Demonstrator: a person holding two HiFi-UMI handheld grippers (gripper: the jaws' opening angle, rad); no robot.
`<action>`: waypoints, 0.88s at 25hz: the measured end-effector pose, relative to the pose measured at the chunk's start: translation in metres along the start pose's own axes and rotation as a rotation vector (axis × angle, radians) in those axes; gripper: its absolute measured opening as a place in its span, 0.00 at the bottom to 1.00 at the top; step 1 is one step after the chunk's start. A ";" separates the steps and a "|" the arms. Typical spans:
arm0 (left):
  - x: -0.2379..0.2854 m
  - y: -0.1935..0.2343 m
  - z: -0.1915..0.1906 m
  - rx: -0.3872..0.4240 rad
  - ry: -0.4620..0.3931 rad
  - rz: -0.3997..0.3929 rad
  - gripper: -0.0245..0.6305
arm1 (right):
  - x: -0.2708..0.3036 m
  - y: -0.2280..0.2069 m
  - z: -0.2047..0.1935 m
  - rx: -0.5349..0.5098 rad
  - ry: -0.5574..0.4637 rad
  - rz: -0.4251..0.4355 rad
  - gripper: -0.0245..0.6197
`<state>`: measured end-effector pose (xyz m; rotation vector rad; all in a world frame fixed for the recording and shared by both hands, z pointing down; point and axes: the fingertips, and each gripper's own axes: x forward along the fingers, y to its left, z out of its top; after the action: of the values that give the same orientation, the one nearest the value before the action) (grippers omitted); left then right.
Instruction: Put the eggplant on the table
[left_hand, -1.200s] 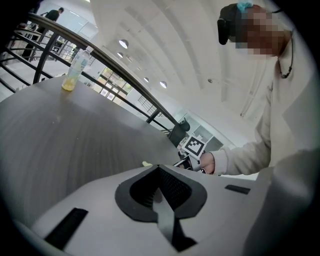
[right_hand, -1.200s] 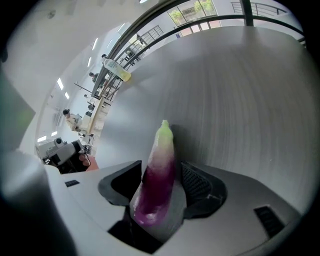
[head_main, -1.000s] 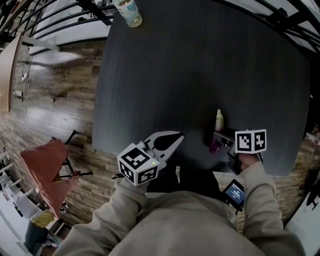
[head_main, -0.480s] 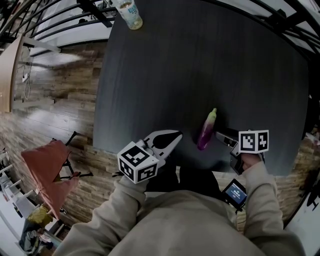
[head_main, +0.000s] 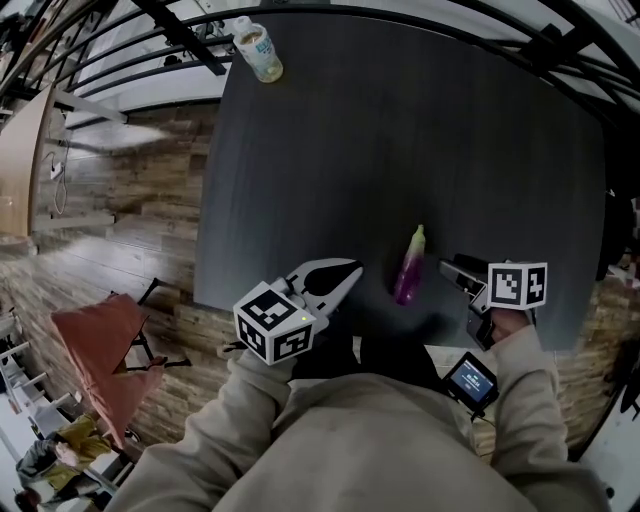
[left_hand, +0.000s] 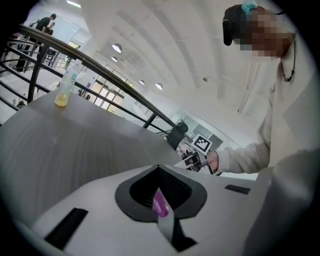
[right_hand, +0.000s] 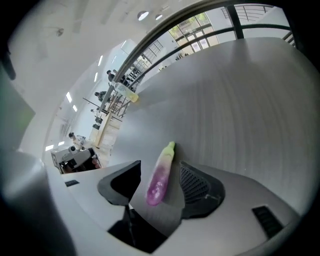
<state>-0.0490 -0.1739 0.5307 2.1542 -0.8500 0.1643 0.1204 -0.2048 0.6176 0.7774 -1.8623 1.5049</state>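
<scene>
1. Head view gives me the layout that the other two lack. The eggplant (head_main: 409, 268) lies flat on the dark counter (head_main: 400, 130) near its front edge. It sits between the left gripper (head_main: 350, 272) and the right gripper (head_main: 447, 268) and touches neither. A bottle (head_main: 258, 47) stands at the far left corner, well apart from them.
2. Only the right gripper view shows me that gripper's jaws plainly. They stand apart with nothing held. The eggplant rests on the counter in line with the gap, its green tip pointing away.
3. The left gripper view shows its jaws closed tip to tip, gripping nothing. A sliver of purple shows through the opening between them. This view also catches the right gripper across the counter.
4. The eggplant is slim and elongated. It is glossy purple at the thick end and fades through a pale band to a green stem end.
5. The counter is matte with a fine straight grain. The jaws are light grey with black ribbed pads (right_hand: 195, 185). The bottle is clear with yellowish liquid at the bottom. The floor (head_main: 120, 200) is wood plank.
</scene>
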 end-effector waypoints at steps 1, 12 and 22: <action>-0.001 -0.003 0.007 0.013 -0.005 -0.004 0.04 | -0.006 0.007 0.005 -0.010 -0.018 0.020 0.43; -0.007 -0.050 0.151 0.181 -0.120 -0.082 0.04 | -0.080 0.084 0.079 -0.142 -0.197 0.230 0.06; -0.022 -0.138 0.239 0.355 -0.242 -0.167 0.04 | -0.204 0.174 0.126 -0.349 -0.505 0.404 0.06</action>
<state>-0.0172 -0.2715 0.2739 2.6065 -0.8171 -0.0349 0.1055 -0.2840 0.3321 0.6795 -2.7031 1.2145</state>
